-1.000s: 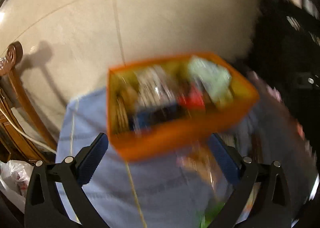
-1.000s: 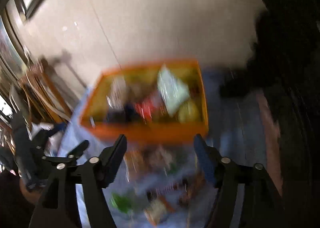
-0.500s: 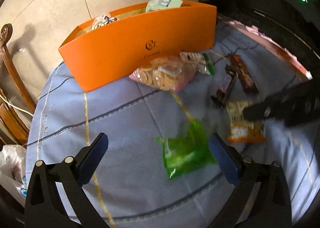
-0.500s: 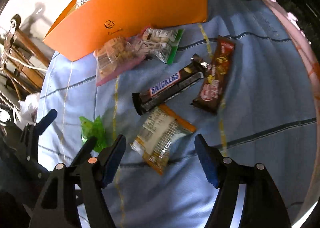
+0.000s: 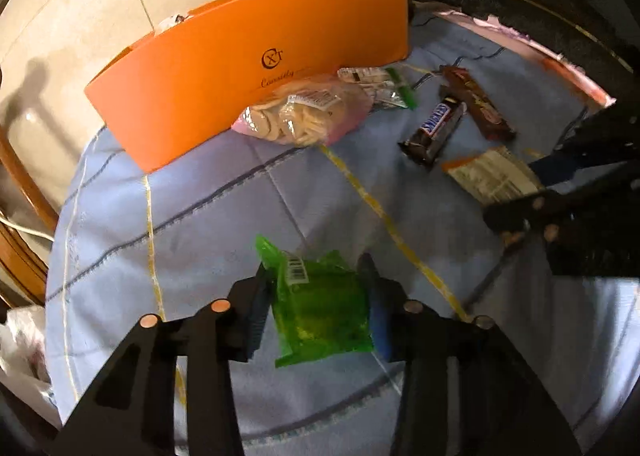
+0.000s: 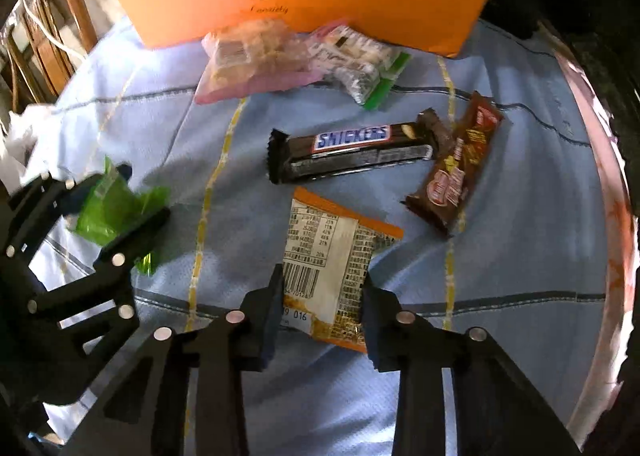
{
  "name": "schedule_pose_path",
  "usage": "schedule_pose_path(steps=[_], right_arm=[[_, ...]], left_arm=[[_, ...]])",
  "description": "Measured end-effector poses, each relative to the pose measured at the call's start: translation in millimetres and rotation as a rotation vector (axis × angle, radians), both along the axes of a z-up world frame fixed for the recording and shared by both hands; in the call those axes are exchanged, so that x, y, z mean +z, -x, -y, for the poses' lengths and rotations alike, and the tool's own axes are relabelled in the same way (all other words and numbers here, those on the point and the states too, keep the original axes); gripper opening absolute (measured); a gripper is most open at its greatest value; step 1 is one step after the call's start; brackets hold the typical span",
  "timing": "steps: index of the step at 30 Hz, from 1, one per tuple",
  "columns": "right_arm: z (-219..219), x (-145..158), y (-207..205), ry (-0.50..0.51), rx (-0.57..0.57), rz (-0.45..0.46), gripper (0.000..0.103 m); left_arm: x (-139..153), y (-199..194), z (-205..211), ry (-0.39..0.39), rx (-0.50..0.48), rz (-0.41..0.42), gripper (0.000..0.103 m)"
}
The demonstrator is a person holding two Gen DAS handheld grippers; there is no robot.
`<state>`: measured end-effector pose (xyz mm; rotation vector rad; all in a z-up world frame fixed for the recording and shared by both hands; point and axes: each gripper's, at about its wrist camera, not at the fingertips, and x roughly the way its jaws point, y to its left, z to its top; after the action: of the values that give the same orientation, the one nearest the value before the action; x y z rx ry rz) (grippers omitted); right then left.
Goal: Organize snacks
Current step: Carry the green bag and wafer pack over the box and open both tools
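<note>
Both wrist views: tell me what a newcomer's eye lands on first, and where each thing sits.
The tall orange box dominates the far side of the blue cloth, with a pink bag of biscuits against its front wall. Nearer, the left gripper has closed on a bright green packet, and the right gripper brackets an orange-edged white packet. Just beyond that packet lies a Snickers bar.
</note>
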<state>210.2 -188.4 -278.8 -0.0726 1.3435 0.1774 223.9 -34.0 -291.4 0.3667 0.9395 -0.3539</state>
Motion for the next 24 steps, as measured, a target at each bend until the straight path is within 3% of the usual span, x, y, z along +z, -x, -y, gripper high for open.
schedule_pose_path(steps=[6,12,18,24], right_arm=[[26,31,26,-0.087,-0.010,0.063,0.034],[33,94,45,-0.148,0.007,0.182,0.034],[36,176,42,-0.159,0.039,0.340,0.034],[35,230,18,-0.152,0.064,0.473,0.034]], left_arm=[[37,17,-34,0.133,0.049,0.024,0.040],[94,22,-57,0.242,0.102,0.090,0.040],[153,10,-54,0.285,0.125,0.166,0.040],[205,-6,-55,0.327,0.135,0.251,0.040]])
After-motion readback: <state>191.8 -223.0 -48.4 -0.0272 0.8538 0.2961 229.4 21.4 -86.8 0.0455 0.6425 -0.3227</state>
